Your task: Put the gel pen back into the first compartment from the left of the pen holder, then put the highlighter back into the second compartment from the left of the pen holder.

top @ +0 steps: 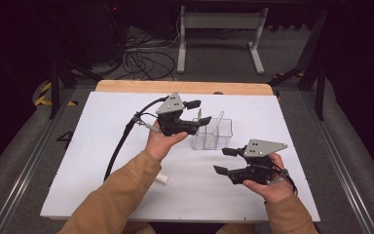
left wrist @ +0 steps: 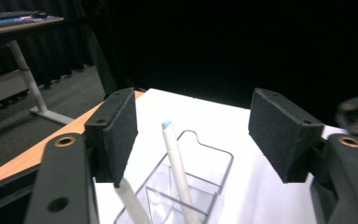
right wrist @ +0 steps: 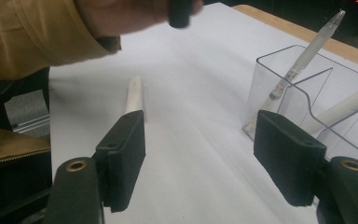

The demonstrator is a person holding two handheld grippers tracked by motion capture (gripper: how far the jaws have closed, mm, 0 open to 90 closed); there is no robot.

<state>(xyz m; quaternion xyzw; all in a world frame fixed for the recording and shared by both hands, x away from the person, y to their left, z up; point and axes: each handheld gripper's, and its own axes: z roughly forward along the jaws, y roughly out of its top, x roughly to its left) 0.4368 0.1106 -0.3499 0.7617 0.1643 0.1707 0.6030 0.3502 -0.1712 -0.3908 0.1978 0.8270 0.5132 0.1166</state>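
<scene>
Left tool (top: 197, 111) hovers just above the clear organizer (top: 212, 133) mid-counter, jaws apart, nothing between them. Two pens (left wrist: 176, 170) stand tilted inside the organizer. Right tool (top: 223, 160) near it, jaws apart, empty; one more pen (right wrist: 134, 95) lies on the counter (top: 102, 141).

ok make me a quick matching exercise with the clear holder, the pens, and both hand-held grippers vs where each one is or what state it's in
Things
1. clear holder
2. pen with blue tip
3. white pen lying loose
4. left hand-held gripper
5. right hand-held gripper

Places or states
A. flat on the white table cover, near the left sleeve
B. open, just beside the holder, jaws just opened
C. standing tilted in a compartment
D. near the middle of the cover, divided inside
E. open, in front of the holder, nothing between the jaws

Pairs: 1-D, 2-C, 3-A, 4-B, 5-E
</scene>
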